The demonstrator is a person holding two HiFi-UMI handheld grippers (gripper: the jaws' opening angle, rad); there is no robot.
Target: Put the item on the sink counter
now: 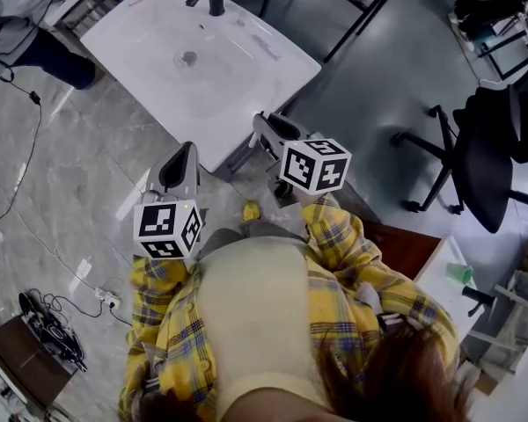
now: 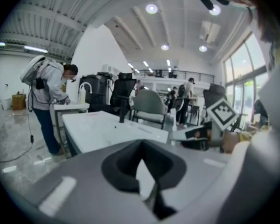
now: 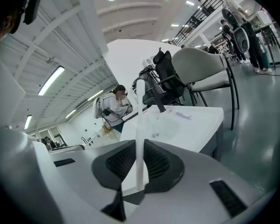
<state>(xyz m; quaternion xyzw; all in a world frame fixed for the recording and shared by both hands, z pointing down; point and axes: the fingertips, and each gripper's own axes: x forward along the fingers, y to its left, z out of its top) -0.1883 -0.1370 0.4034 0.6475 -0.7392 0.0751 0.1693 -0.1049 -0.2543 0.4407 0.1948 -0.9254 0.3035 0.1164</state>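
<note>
Right gripper view shows the right gripper (image 3: 139, 167) fingers pinching a thin white stick (image 3: 139, 120) low down (light, probably stiff), the left gripper (image 2: 141, 148) fingers pressed together, empty.

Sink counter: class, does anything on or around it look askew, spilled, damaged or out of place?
Nothing looks spilled or damaged on the sink counter. The one thing out of place is the thin white stick, clamped in the right gripper and not yet on the counter. The left gripper is shut on nothing.
</note>
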